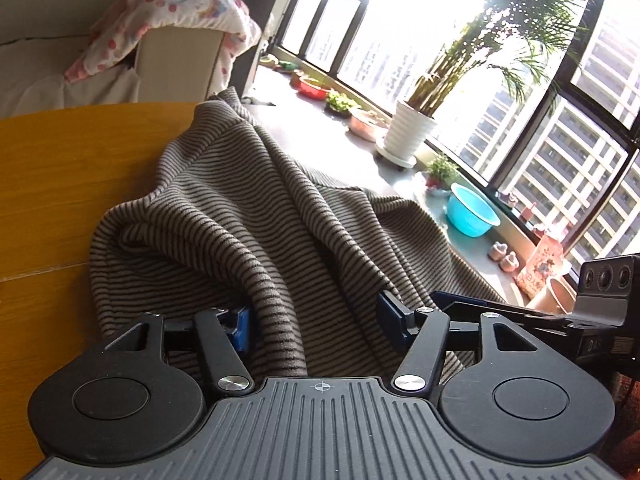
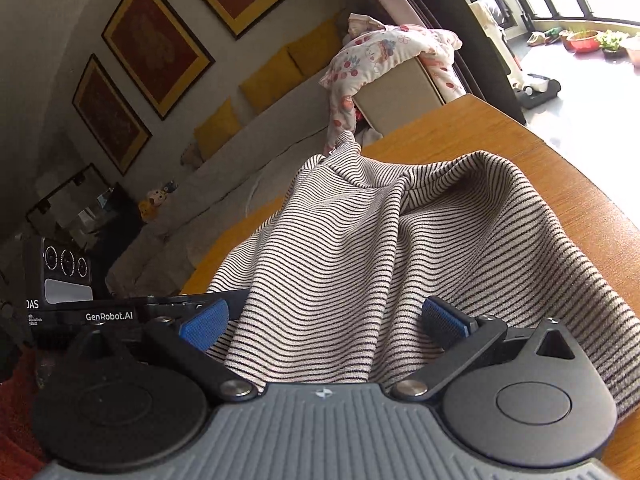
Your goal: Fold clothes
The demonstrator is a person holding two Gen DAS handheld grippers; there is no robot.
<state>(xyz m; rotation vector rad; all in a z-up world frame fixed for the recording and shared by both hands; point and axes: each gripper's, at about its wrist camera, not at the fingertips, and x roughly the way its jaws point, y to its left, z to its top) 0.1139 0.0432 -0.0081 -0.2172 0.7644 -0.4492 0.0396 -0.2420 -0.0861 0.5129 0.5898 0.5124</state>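
Observation:
A brown-and-black striped garment (image 1: 260, 216) lies bunched on the wooden table (image 1: 72, 184). Its near edge is lifted and runs between the blue pads of my left gripper (image 1: 314, 322), whose jaws stand wide apart. In the right wrist view the same striped garment (image 2: 400, 248) drapes between the blue pads of my right gripper (image 2: 324, 320), also wide apart. The cloth passes through both gaps and hides the fingertips in part. The other gripper's body shows at the right edge of the left wrist view (image 1: 600, 292) and at the left of the right wrist view (image 2: 64, 284).
A sofa (image 1: 48, 40) with a pink patterned cloth (image 1: 168, 8) stands beyond the table. A windowsill holds a white potted plant (image 1: 408, 132), a blue bowl (image 1: 472, 210) and small pots. Framed pictures (image 2: 156, 44) hang on the wall. The table edge (image 2: 560, 148) runs right.

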